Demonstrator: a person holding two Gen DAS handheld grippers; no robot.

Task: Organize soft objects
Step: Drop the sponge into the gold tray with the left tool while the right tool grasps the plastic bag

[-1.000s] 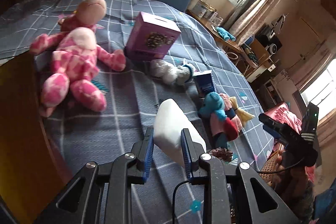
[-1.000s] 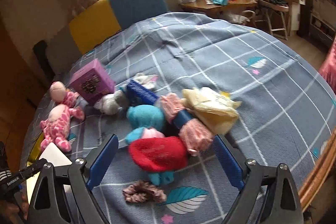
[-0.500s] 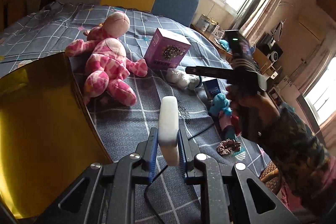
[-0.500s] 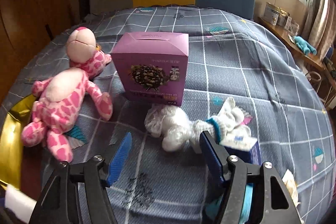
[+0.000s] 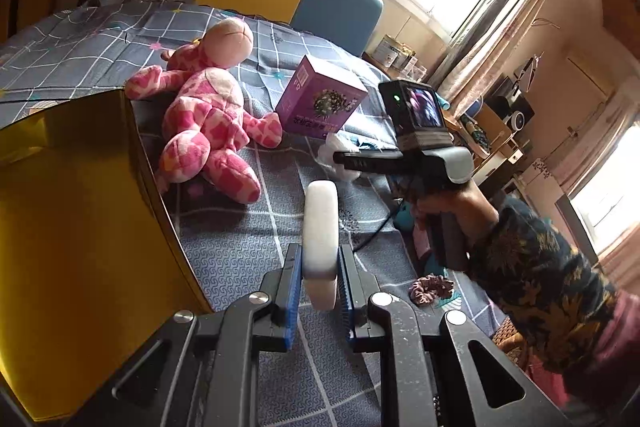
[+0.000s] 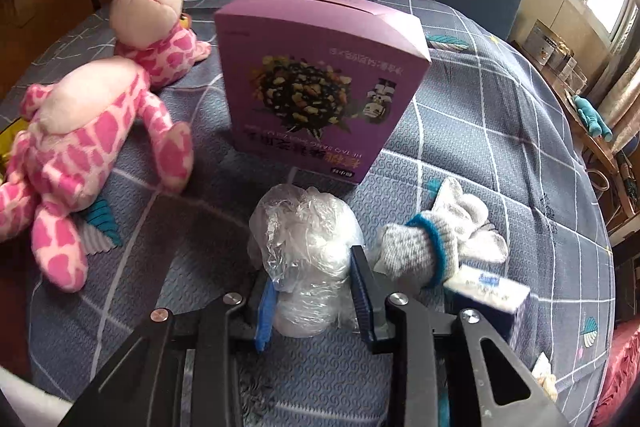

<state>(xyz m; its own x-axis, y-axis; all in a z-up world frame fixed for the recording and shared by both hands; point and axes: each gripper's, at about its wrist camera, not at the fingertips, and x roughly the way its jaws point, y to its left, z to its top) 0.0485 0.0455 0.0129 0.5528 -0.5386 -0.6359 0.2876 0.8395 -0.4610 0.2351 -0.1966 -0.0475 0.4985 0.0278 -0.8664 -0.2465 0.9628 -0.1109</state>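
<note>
The left hand-held gripper (image 5: 318, 301) was pinching a white sponge (image 5: 321, 235), its pads pressed tight on the sponge's flat sides. Half a second before it had been in the same place with the same grip, so that hand was simply waiting beside the yellow box (image 5: 80, 227). The sponge stood on edge over the bed (image 5: 240, 247), just right of the box's near corner and not yet above its opening.

The bigger change was on the right. 1 second earlier the right hand-held gripper (image 6: 312, 311) had been spread wide over the heap of small toys at the bed's near side; now it had swung across to the crumpled plastic bag (image 6: 306, 239) just in front of the purple carton (image 6: 320, 83). Its jaws were closing, and the bag sat between them with the pads already touching its sides. That suggests the bag was the next soft thing to be collected, probably alongside the sponge.

Just right of the bag lay a grey glove with a blue cuff (image 6: 432, 247). Left of the carton sprawled the pink plush toy (image 6: 84, 131).

As for containers, the yellow box showed only its bare inner wall, and its bottom was out of view. The purple carton stood upside down and closed, its contents hidden.
</note>
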